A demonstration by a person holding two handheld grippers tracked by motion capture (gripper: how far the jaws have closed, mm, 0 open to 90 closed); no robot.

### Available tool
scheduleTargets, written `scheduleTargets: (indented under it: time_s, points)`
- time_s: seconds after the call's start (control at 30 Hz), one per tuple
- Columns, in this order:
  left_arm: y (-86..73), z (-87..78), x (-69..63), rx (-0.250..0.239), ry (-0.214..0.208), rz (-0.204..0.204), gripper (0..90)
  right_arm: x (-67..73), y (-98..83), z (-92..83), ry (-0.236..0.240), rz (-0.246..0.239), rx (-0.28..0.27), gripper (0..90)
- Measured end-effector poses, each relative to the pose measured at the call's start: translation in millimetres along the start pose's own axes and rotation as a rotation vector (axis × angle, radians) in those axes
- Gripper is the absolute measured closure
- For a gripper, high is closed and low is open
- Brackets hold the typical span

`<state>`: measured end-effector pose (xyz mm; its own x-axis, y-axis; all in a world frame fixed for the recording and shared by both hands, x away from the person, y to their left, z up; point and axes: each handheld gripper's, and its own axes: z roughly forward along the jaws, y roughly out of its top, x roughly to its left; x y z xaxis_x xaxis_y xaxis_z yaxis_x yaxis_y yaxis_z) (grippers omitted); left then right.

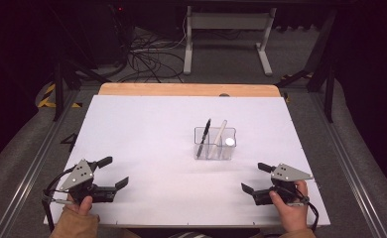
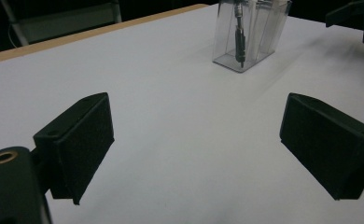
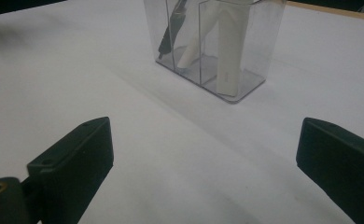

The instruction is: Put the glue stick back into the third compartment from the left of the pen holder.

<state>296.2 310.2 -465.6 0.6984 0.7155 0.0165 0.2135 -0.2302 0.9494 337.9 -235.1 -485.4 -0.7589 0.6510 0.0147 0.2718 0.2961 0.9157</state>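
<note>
From the high view I see my left gripper (image 1: 113,172) and right gripper (image 1: 255,177), jaws spread wide and empty, flanking the clear organizer (image 1: 215,144) mid-table. The right gripper view reveals its dividers, separating black pen (image 3: 171,28) from white tubes (image 3: 230,51). White tabletop (image 1: 147,144); grey carpet (image 1: 18,144), cables behind.

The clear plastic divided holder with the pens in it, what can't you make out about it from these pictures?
- Clear plastic divided holder: its rim is cut off by the top edge in both gripper views.
- Black pen: too small in the high view to read any marking; its upper part is cut off in the left gripper view.
- White pen and short white cylinder: tops cut off in the right gripper view; type unclear.
</note>
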Motion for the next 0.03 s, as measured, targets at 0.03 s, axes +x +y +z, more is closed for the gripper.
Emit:
scheduleTargets:
  time_s: [0.03]
  points:
    - [-0.3, 0.0, 0.2, 0.0, 0.0, 0.0, 10.5, -0.7, 0.2, -0.4, 0.0, -0.002, 0.0, 4.6]
